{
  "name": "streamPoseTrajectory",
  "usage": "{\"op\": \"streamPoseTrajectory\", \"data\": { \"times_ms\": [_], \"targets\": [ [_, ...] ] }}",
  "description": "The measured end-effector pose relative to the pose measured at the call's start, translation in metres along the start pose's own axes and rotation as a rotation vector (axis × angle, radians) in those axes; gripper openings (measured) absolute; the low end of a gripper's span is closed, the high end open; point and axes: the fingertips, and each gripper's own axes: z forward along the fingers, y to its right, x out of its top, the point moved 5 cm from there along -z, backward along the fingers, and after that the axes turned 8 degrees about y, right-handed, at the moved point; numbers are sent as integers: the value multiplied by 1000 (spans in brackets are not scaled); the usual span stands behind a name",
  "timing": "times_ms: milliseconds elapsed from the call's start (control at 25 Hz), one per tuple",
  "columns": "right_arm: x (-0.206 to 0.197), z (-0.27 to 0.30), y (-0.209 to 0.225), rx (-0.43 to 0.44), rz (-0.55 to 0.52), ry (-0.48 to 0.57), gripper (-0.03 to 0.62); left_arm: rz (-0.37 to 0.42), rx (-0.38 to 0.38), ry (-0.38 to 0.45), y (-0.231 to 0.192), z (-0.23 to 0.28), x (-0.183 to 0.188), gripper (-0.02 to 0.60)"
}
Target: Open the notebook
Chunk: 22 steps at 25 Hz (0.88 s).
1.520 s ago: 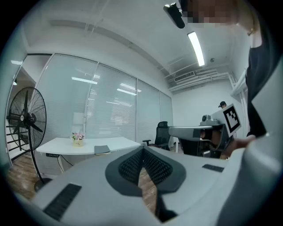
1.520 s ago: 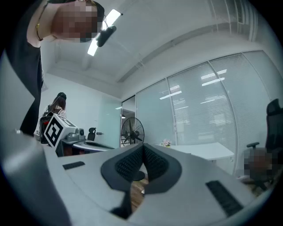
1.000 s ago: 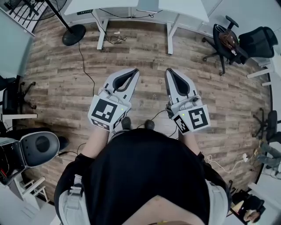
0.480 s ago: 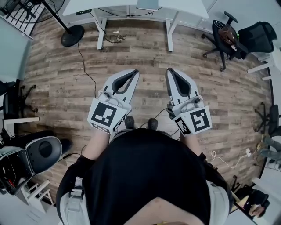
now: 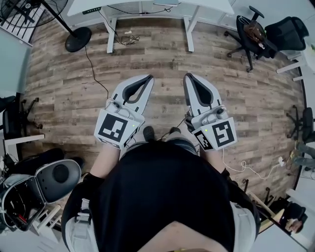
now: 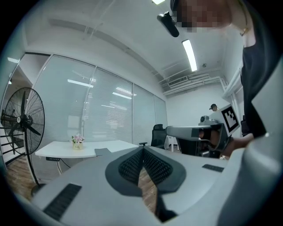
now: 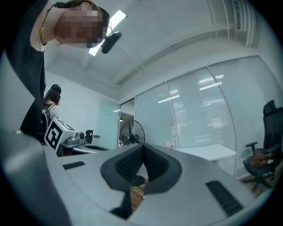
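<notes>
My left gripper point(image 5: 148, 78) and right gripper point(image 5: 187, 76) are held side by side at waist height over the wood floor, both pointing level toward a white desk point(image 5: 147, 9). Each one's jaws are shut with nothing between them, as the left gripper view point(image 6: 143, 149) and the right gripper view point(image 7: 142, 146) show. A flat grey thing point(image 6: 102, 151) lies on the desk beside a small flower pot point(image 6: 78, 141). I cannot tell whether it is the notebook. Both grippers are well short of the desk.
A standing fan point(image 5: 78, 37) is at the desk's left, with cables point(image 5: 93, 64) trailing over the floor. Black office chairs point(image 5: 253, 29) stand at the right. A grey chair point(image 5: 56, 177) sits at my lower left. Glass walls lie behind the desk.
The floor, fan base and desk legs have slid down and nearer in the head view as the person steps toward the desk. Both grippers stay shut and side by side.
</notes>
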Motion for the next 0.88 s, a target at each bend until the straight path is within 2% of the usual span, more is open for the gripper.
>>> {"op": "streamPoseTrajectory", "data": {
  "times_ms": [200,480,680,880],
  "targets": [
    [-1,-5,-10,-23,5,6,4,-1,-15,-4,-2,-11,0,12],
    [-2,-3,-21,-34,-2,-6,5,-48,-51,-6,-4,-16,-9,12],
    [-4,2,-19,-43,-2,-15,5,-46,-73,1,-7,-10,-9,12],
    [-7,11,-7,-34,1,-15,4,-42,-61,7,-17,1,-6,12]
  ]
}}
